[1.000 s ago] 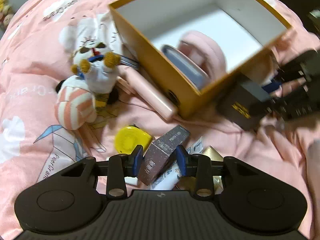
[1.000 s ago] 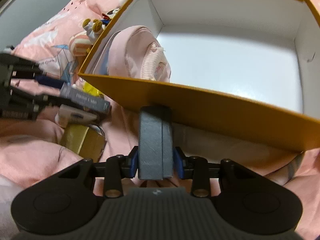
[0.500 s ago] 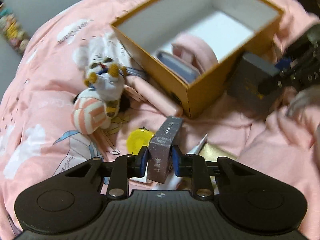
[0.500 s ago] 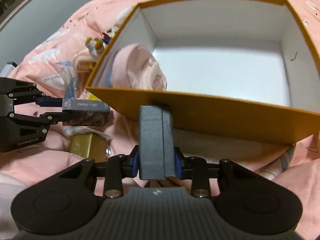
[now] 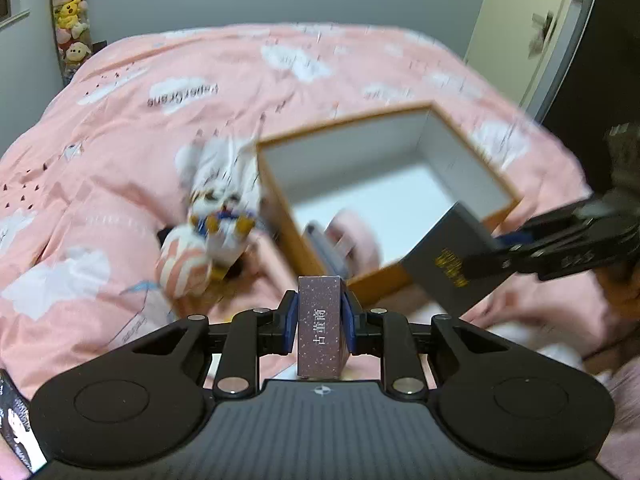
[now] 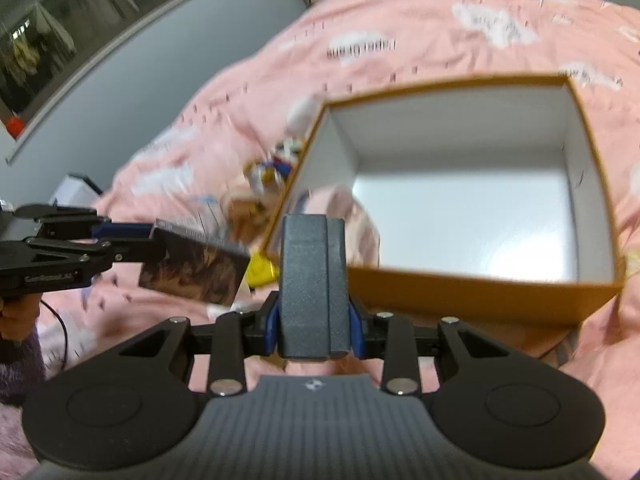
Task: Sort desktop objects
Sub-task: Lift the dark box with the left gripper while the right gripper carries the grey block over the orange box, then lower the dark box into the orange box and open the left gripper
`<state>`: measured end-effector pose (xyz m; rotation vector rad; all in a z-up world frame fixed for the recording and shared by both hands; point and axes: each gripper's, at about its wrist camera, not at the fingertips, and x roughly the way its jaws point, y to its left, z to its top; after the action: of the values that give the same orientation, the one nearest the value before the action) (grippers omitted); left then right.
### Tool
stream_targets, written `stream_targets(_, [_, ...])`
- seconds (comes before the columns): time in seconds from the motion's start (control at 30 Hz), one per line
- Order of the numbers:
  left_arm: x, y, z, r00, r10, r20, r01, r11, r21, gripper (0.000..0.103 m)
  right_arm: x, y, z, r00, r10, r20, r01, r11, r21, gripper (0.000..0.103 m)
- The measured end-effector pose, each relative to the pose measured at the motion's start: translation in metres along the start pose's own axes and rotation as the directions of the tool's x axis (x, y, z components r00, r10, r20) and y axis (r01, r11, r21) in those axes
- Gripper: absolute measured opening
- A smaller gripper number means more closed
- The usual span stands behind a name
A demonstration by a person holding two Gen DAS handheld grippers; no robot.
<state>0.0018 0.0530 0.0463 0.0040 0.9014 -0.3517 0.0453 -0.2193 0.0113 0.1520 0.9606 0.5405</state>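
Note:
My left gripper [image 5: 320,312] is shut on a small brown speckled box [image 5: 320,332], held upright above the pink bedcover. In the right wrist view this box [image 6: 192,276] hangs at the left, in the left gripper [image 6: 132,240]. My right gripper [image 6: 314,320] is shut on a dark grey box [image 6: 312,280], just before the near wall of the open orange box [image 6: 480,296]. From the left wrist view, that dark box [image 5: 452,268] hovers by the orange box's [image 5: 340,128] near right corner. A pink pouch [image 5: 356,236] lies inside.
A plush toy [image 5: 216,216] lies against the orange box's left wall. A yellow item [image 6: 262,272] rests on the pink bedcover [image 5: 120,160] under the held boxes. A hand [image 6: 20,316] grips the left tool. Soft toys [image 5: 72,20] hang at the far left wall.
The left gripper closed on the speckled box and lifted it off the bed, turning it upright. The right gripper rose with the dark grey box. Both views now look from higher.

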Motion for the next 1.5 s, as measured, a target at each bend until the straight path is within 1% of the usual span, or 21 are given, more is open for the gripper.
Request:
stream_targets(0.13, [-0.013, -0.006, 0.025, 0.994, -0.061, 0.090, 0.065, 0.997, -0.039, 0.026, -0.019, 0.000, 0.015, 0.995, -0.024, 0.095, 0.024, 1.000, 0.002, 0.036])
stream_targets(0.2, [-0.013, -0.011, 0.040, 0.987, -0.088, 0.135, 0.096, 0.994, -0.053, 0.026, -0.024, -0.002, 0.022, 0.991, -0.042, 0.130, 0.042, 0.999, 0.002, 0.036])
stream_targets(0.3, [0.000, -0.020, 0.062, 0.978, -0.110, 0.176, 0.123, 0.990, -0.064, 0.026, -0.026, -0.004, 0.032, 0.982, -0.086, 0.169, 0.087, 0.996, -0.001, 0.036])
stream_targets(0.4, [0.024, -0.036, 0.078, 0.978, -0.101, 0.181, 0.113, 0.992, -0.056, 0.026, -0.024, -0.011, 0.038, 0.975, -0.118, 0.189, 0.118, 0.993, 0.013, 0.036])
stream_targets(0.53, [0.068, -0.052, 0.083, 0.987, -0.070, 0.143, 0.082, 0.994, -0.079, 0.026, -0.012, -0.033, 0.044, 0.966, -0.182, 0.183, 0.170, 0.982, 0.081, 0.036])
stream_targets(0.67, [0.107, -0.055, 0.075, 0.995, -0.059, 0.077, 0.068, 0.991, -0.117, 0.025, 0.015, -0.057, 0.047, 0.966, -0.227, 0.121, 0.209, 0.968, 0.141, 0.036])
stream_targets(0.7, [0.114, -0.056, 0.074, 0.997, -0.045, 0.063, 0.053, 0.990, -0.132, 0.026, 0.022, -0.062, 0.046, 0.967, -0.233, 0.103, 0.216, 0.964, 0.153, 0.036])
stream_targets(0.8, [0.133, -0.061, 0.072, 0.999, -0.035, 0.027, 0.038, 0.991, -0.125, 0.025, 0.040, -0.076, 0.045, 0.968, -0.243, 0.059, 0.229, 0.956, 0.184, 0.036])
stream_targets(0.9, [0.146, -0.065, 0.069, 1.000, -0.019, -0.004, 0.019, 0.993, -0.118, 0.025, 0.053, -0.085, 0.042, 0.968, -0.250, 0.021, 0.240, 0.948, 0.209, 0.036])
stream_targets(1.17, [0.171, -0.064, 0.062, 0.996, 0.020, -0.087, -0.031, 0.992, -0.120, 0.026, 0.077, -0.090, 0.036, 0.974, -0.222, -0.053, 0.228, 0.948, 0.221, 0.036])
stream_targets(1.3, [0.175, -0.062, 0.058, 0.992, 0.030, -0.123, -0.045, 0.991, -0.124, 0.026, 0.087, -0.091, 0.035, 0.973, -0.219, -0.079, 0.231, 0.948, 0.217, 0.035])
stream_targets(1.4, [0.179, -0.059, 0.055, 0.988, 0.031, -0.151, -0.050, 0.990, -0.129, 0.025, 0.093, -0.089, 0.033, 0.968, -0.233, -0.089, 0.247, 0.948, 0.199, 0.036])
stream_targets(1.5, [0.180, -0.057, 0.054, 0.986, 0.037, -0.163, -0.059, 0.990, -0.131, 0.026, 0.098, -0.090, 0.033, 0.970, -0.225, -0.096, 0.241, 0.950, 0.198, 0.036])
